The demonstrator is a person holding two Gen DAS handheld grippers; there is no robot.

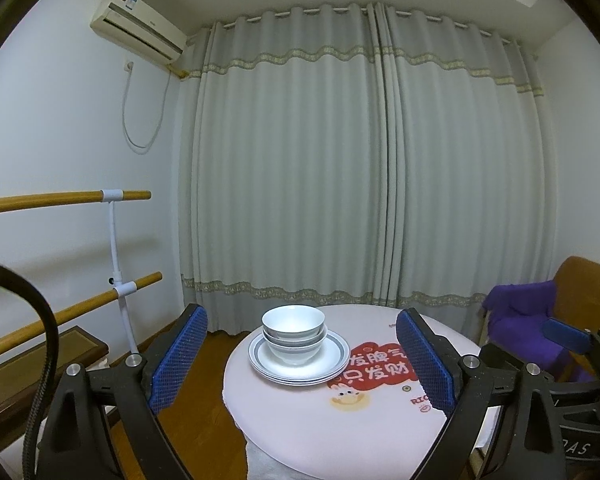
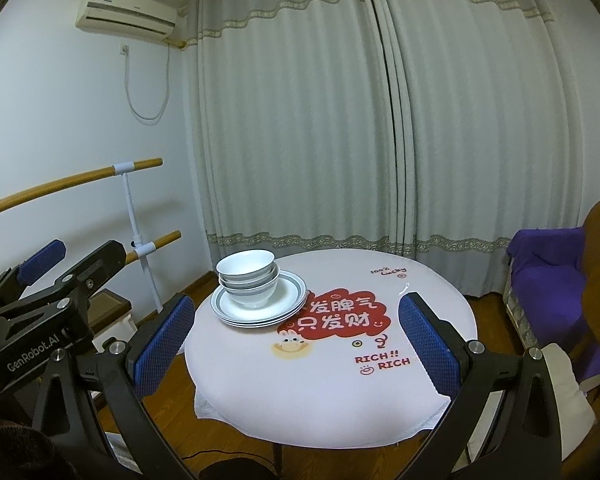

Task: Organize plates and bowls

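Observation:
Nested white bowls [image 1: 293, 334] [image 2: 249, 282] with grey bands sit inside a stack of white plates [image 1: 300, 364] [image 2: 260, 308] on the left part of a round table [image 1: 340, 428] [image 2: 332, 392] covered by a pale pink cloth. My left gripper [image 1: 300, 364] is open, held back from the table's near edge, with nothing between its blue pads; it also shows at the left of the right wrist view as the left gripper [image 2: 40, 268]. My right gripper [image 2: 296, 344] is open and empty too, hovering before the table; part of the right gripper [image 1: 568, 338] shows in the left wrist view.
A red cartoon print [image 2: 340, 316] marks the cloth's middle. Wooden rails [image 1: 60, 200] [image 2: 72, 182] on a white post stand at the left wall. A brown chair with purple cloth [image 1: 528, 320] [image 2: 548, 272] sits at the right. Grey curtains [image 1: 360, 160] hang behind.

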